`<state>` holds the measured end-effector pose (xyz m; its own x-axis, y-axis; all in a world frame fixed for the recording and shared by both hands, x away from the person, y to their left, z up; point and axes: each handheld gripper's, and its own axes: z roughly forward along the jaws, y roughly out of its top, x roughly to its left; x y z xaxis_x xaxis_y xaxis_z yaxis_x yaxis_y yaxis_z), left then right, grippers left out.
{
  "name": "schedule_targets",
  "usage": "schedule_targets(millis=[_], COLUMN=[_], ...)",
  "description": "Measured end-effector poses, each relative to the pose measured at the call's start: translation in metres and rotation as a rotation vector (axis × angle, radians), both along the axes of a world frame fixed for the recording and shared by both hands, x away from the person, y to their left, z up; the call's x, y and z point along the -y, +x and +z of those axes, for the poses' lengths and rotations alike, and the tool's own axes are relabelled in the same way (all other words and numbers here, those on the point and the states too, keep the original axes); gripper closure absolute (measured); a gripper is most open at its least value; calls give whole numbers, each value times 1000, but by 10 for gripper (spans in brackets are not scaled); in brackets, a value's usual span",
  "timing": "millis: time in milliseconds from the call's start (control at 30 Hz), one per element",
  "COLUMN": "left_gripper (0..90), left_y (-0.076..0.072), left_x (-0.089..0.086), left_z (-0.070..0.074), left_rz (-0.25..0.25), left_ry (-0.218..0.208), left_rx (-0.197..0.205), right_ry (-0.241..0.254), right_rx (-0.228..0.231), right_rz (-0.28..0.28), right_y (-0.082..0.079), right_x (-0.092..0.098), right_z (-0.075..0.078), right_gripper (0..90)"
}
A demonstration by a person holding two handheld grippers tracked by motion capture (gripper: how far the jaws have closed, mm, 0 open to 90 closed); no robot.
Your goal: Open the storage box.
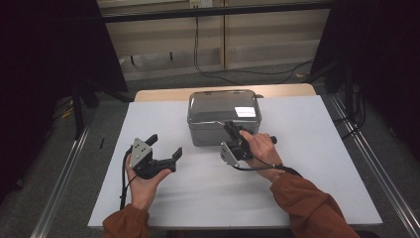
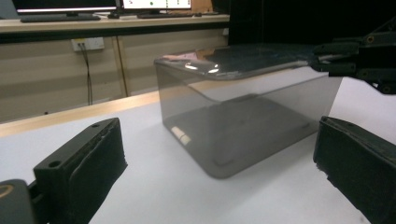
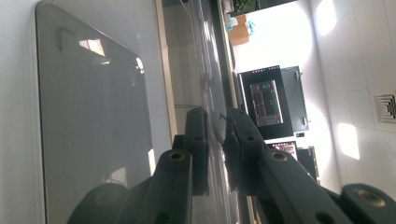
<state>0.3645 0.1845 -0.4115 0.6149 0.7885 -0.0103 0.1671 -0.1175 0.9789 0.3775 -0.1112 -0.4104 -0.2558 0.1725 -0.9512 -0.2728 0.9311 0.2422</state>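
A white rectangular surface (image 1: 307, 163) carries the things. Behind its far edge stands a beige wooden cabinet wall (image 1: 267, 34), with black cables (image 1: 218, 72) hanging down to the grey floor (image 1: 163, 79). Computer monitors (image 2: 154, 3) stand on top.

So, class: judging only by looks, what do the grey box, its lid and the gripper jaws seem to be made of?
Box: probably smoky translucent plastic, since the table edge shows through its wall.
Lid: likely glossy plastic; it mirrors bright light patches.
Left gripper, jaws apart: matte black, apparently moulded plastic with rubbery-looking pads; uncertain.
Right gripper, closed on the lid's edge: same black finish.
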Motion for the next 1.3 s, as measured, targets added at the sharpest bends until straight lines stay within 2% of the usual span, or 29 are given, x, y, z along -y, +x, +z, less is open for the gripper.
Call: schedule_targets(millis=[100,167,467,600,733,767,800,967,1033,1100,1167,1300], left_gripper=[25,29,29,30,35,35,41,58,58,61,67,80], left_y=[7,11,27,38,43,45,47,56,59,63,66,75], left_x=[1,1,8,17,24,29,31,40,43,46,48,52], left_z=[3,5,5,8,10,11,12,13,13,12,10,9], left_rz=[-8,-7,-12,-19,-27,-38,-48,-47,-48,-47,-53,-38], left_ry=[7,-7,-1,25,42,70,73,86,74,82,60,56], left_rx=[8,16,7,29,38,59,68,64,69,59,63,64], right_ry=[-1,-12,4,12,16,16,13,10,16,29,34,37], right_rx=[2,4,11,15,16,17,18,26,27,27,31,32], right_rz=[-3,1,2,2,3,2,1,1,2,-6,-4,-5], right_y=[0,1,2,2,3,3,3,4,5,5,5,6], right_x=[0,0,0,0,1,1,1,0,0,0,1,1], right_z=[2,4,10,12,13,13,14,19,21,22,23,24], right_gripper=[806,809,812,814,815,815,816,822,823,822,822,822])
